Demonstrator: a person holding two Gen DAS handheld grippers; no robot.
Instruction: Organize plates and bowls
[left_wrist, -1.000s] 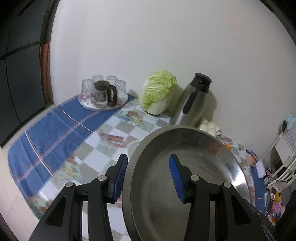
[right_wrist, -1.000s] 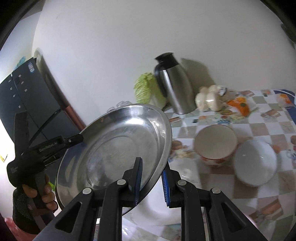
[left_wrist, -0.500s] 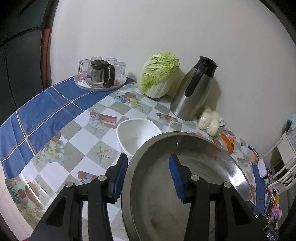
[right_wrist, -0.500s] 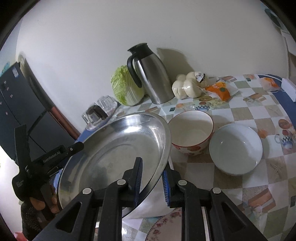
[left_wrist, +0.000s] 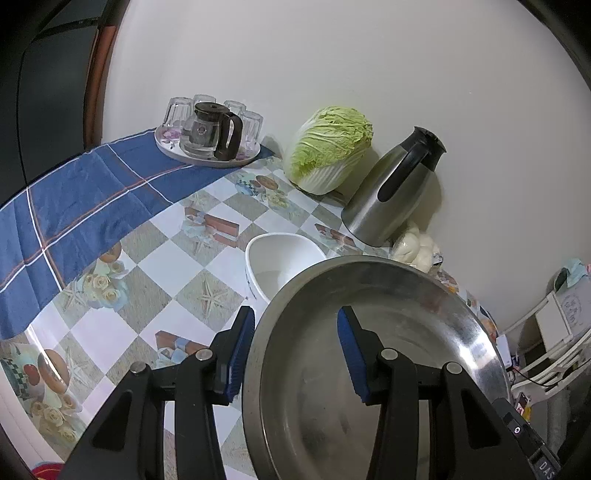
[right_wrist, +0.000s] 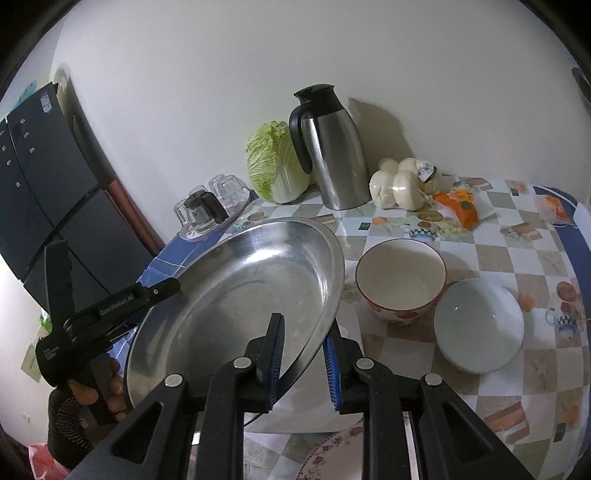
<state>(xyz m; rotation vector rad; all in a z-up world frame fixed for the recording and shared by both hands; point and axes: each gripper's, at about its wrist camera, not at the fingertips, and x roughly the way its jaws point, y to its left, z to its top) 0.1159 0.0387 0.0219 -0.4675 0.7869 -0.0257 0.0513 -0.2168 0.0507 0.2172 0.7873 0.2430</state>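
Gripping a wide, shallow steel plate (left_wrist: 369, 369) by opposite edges, you hold it tilted above the checked tablecloth (left_wrist: 207, 299). In the left wrist view, your left gripper (left_wrist: 295, 354) straddles the near rim: one blue pad sits outside the dish, the other inside the basin, but the rim lies close to the outer pad only, so you cannot tell whether the jaws truly pinch it. The metal looks dull and grey, smeared, with a bright glare along its right edge. Past its far rim stands a white bowl (left_wrist: 284, 266), partly hidden by the plate.

This view alone shows the blue cloth (left_wrist: 85, 218) spread across the table's left side — and the white shelving at far right.

In the right wrist view, your right gripper (right_wrist: 303, 354) has its jaws nearly together, clamped on the plate's (right_wrist: 251, 295) thin rim. Here the left gripper (right_wrist: 122, 299) appears side-on, its hand (right_wrist: 99, 395) in a dark knitted glove. Only this camera shows a red-patterned bowl (right_wrist: 400, 280) and a pale bowl (right_wrist: 478, 325) just beside each other on the table, right of the plate — plus a floral plate (right_wrist: 332, 454) at the bottom edge. Both views show the steel jug (right_wrist: 332, 147) and cabbage (right_wrist: 275, 162) against the wall.
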